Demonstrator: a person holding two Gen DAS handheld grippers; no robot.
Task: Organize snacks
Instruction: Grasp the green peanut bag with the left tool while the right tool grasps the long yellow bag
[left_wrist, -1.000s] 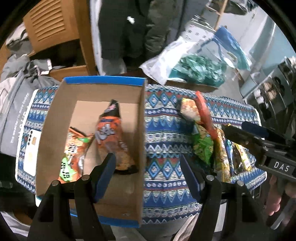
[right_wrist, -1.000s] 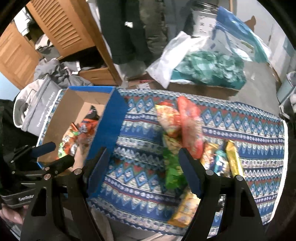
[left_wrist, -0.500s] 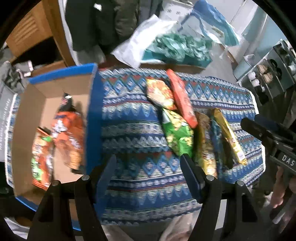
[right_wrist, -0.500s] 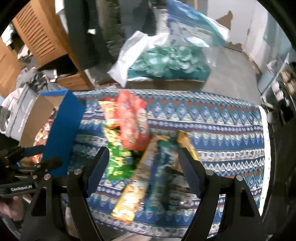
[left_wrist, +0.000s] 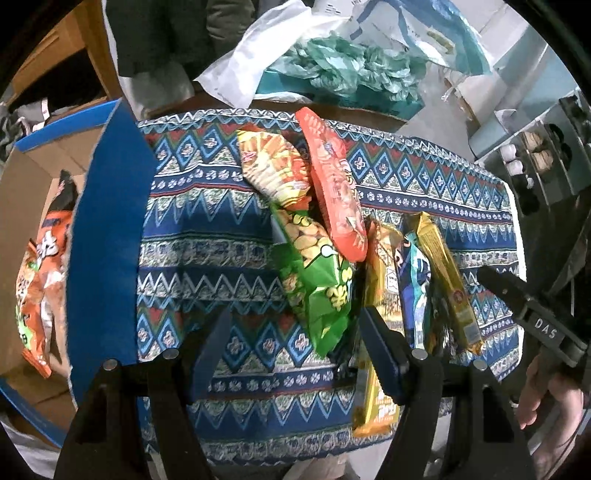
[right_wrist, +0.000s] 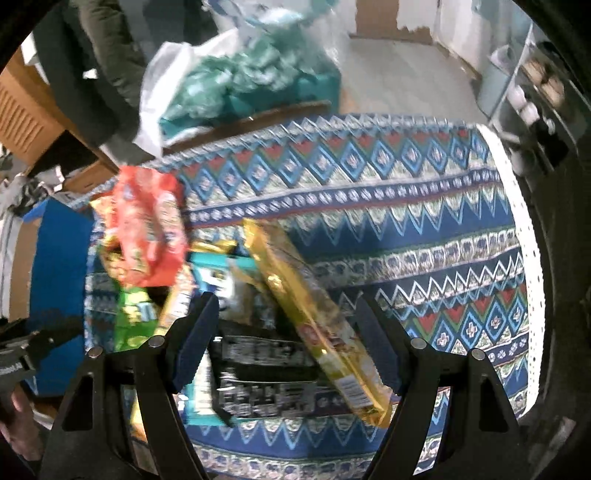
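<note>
While two packets (left_wrist: 40, 266) sit boxed — six snacks (left_wrist: 317, 280) lie outside.

One cardboard box (left_wrist: 107, 236); two snack bags inside (left_wrist: 40, 266); one patterned tablecloth (left_wrist: 207, 236); two grippers.

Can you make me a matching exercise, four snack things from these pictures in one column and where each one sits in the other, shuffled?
Things:
1. green snack bag
2. red snack bag
3. orange snack bag
4. long gold packet

Places:
A. inside the cardboard box
B. lying partly over the green bag's top end
C. right-hand side of the pile, near the right tool
D. on the patterned cloth, just ahead of the left tool

Pairs: 1-D, 2-B, 3-A, 4-C
</note>
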